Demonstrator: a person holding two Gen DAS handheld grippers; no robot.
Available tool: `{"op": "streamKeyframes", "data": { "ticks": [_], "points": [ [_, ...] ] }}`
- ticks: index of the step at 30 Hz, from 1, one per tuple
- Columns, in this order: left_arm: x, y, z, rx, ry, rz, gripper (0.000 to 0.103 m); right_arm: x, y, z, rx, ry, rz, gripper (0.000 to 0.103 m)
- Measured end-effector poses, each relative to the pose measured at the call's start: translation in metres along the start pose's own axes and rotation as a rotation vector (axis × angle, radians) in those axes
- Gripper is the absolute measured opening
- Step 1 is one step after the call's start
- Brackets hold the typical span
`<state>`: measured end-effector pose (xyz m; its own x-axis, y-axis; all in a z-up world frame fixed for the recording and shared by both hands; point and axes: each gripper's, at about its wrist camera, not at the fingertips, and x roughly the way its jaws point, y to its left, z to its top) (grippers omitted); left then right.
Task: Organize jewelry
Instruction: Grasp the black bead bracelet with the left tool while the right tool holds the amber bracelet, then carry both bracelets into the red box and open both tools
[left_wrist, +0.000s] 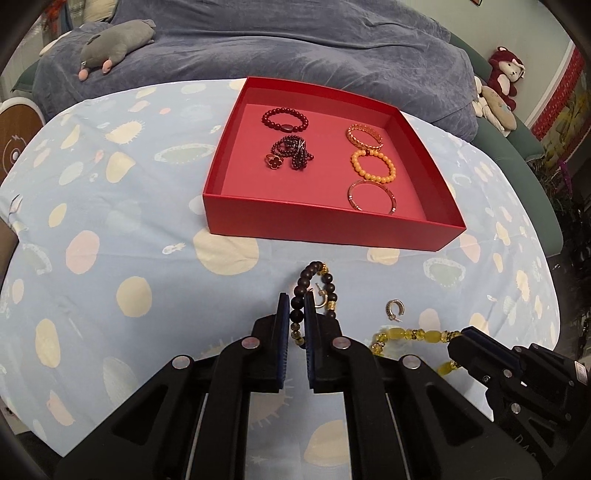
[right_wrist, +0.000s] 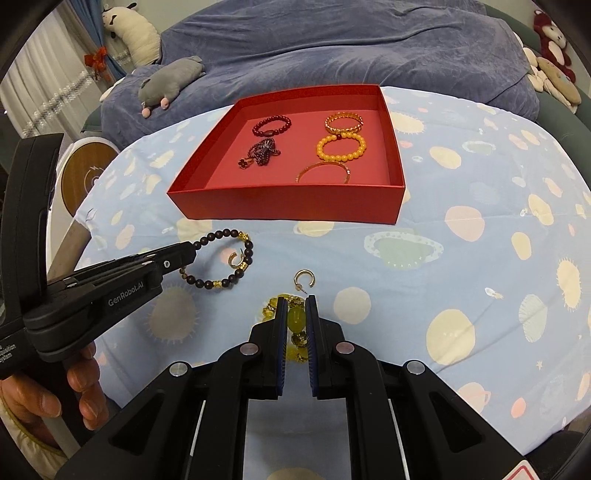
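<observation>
Both grippers clamped on bracelets, red box ahead of both.

Left gripper (left_wrist: 296, 312) jaws are closed on the dark bead bracelet (left_wrist: 314, 291), pinching its near-left arc; the loop hangs out toward the red box (left_wrist: 332, 225), with a small gold hoop earring (left_wrist: 320, 298) inside the ring. Right gripper (right_wrist: 296, 314) jaws are closed on a large bead of the yellow bead bracelet (right_wrist: 295, 319), the strand bunched just short of the box side. A second hoop earring (right_wrist: 304, 280) lies loose on the cloth between the yellow strand and the box's near wall. The box already holds several bracelets. Judgement: both loads go forward over the near wall; the left one looks nearer to the box's left half, and the earring may snag the dark loop.
</observation>
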<state>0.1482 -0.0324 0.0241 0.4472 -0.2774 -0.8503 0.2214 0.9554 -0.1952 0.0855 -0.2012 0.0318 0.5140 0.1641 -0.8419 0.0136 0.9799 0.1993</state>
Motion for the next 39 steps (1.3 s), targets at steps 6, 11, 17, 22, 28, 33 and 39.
{"op": "streamKeyframes", "data": {
  "ticks": [6,11,17,22,28,33,39],
  "points": [
    [-0.022,0.003,-0.002,-0.001,-0.018,-0.001,0.008,-0.018,0.008,0.006,-0.012,-0.031,0.007,0.009],
    [-0.041,0.003,0.002,0.003,-0.038,-0.016,0.008,-0.034,0.011,0.012,-0.021,-0.056,0.006,0.009],
    [-0.064,0.001,0.014,-0.001,-0.074,-0.039,0.008,-0.053,0.011,0.024,-0.028,-0.097,0.003,0.009],
    [-0.077,-0.003,0.029,0.008,-0.099,-0.051,0.007,-0.064,0.011,0.040,-0.042,-0.132,0.000,0.009],
    [-0.085,-0.010,0.049,0.020,-0.120,-0.069,0.008,-0.069,0.009,0.062,-0.056,-0.167,-0.001,0.009],
    [-0.085,-0.015,0.072,0.033,-0.144,-0.082,0.008,-0.069,0.009,0.088,-0.069,-0.197,0.009,0.009],
    [-0.078,-0.019,0.100,0.043,-0.165,-0.093,0.008,-0.059,0.007,0.120,-0.076,-0.224,0.006,0.009]
  ]
}}
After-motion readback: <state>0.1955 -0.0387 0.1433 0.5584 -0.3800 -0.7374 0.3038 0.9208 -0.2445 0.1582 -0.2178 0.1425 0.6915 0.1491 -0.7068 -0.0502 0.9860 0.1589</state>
